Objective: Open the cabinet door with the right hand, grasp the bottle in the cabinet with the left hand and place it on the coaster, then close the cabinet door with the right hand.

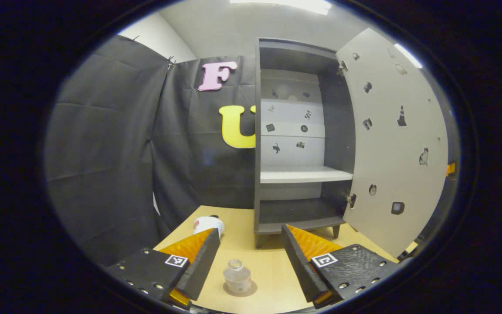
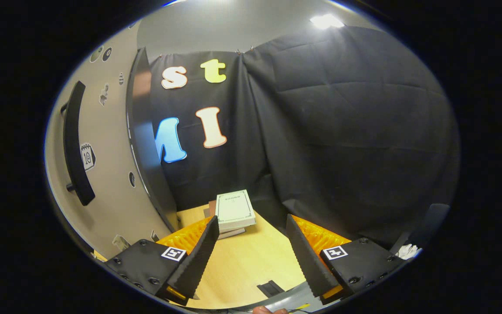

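Bottle's on the coaster, door wide open

Left gripper (image 1: 251, 257) fingers spread, holding nothing, bottle (image 1: 237, 276) upright on the coaster (image 1: 251, 289) between them; beyond, the cabinet (image 1: 300, 174) with its door (image 1: 392, 144) swung out. Right gripper (image 2: 252, 253) also spread, door handle (image 2: 75, 144) off to its left, books (image 2: 233, 209) past it.

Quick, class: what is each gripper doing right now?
Left gripper: open, holding nothing; bottle on coaster.
Right gripper: open, holding nothing.
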Available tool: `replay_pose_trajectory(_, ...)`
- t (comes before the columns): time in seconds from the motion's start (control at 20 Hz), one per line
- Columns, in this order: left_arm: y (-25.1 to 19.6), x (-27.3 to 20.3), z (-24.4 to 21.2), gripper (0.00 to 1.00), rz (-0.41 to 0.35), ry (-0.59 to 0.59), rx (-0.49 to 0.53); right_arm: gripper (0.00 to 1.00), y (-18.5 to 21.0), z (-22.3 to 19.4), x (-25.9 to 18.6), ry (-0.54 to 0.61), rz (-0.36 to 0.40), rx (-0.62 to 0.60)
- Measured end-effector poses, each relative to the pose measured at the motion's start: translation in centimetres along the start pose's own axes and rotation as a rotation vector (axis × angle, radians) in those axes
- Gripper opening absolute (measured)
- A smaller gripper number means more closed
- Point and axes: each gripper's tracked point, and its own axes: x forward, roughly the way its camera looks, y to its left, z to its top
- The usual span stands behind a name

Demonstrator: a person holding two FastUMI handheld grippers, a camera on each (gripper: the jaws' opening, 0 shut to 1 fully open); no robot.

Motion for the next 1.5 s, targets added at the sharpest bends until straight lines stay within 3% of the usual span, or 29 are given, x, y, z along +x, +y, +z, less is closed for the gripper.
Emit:
replay_pose_trajectory(0.05,0.2,-0.3,0.6,0.85,0.027,0.013,0.001,0.92,0.3,0.4,0.4,-0.019,0.013,0.003)
replay_pose_trajectory(0.15,-0.8,-0.9,1.7,0.86,0.024,0.028,-0.03,0.98,1.3,1.3,0.8,-0.045,0.062,-0.003)
replay_pose_trajectory(0.35,-1.7,-2.6,2.3,0.86,0.042,0.084,-0.089,0.92,1.6,3.2,1.0,-0.112,0.13,-0.058)
replay_pose_trajectory(0.4,-1.7,-3.0,2.5,0.86,0.059,0.096,-0.087,0.98,2.0,3.5,1.0,-0.123,0.151,-0.048)
replay_pose_trajectory(0.5,-1.9,-3.9,3.7,0.88,0.08,0.093,-0.055,0.93,3.4,4.0,0.9,-0.134,0.202,-0.029)
replay_pose_trajectory(0.6,-2.4,-4.8,5.0,0.85,0.087,0.08,-0.044,0.98,4.4,4.5,0.9,-0.144,0.254,-0.05)
replay_pose_trajectory(1.0,-5.2,-9.2,9.8,0.86,0.071,0.008,-0.082,0.98,7.3,5.7,-0.5,-0.147,0.46,-0.091)
replay_pose_trajectory(1.5,-6.9,-11.7,9.0,0.85,0.102,0.007,-0.065,0.98,10.1,6.0,-3.0,-0.109,0.658,-0.106)
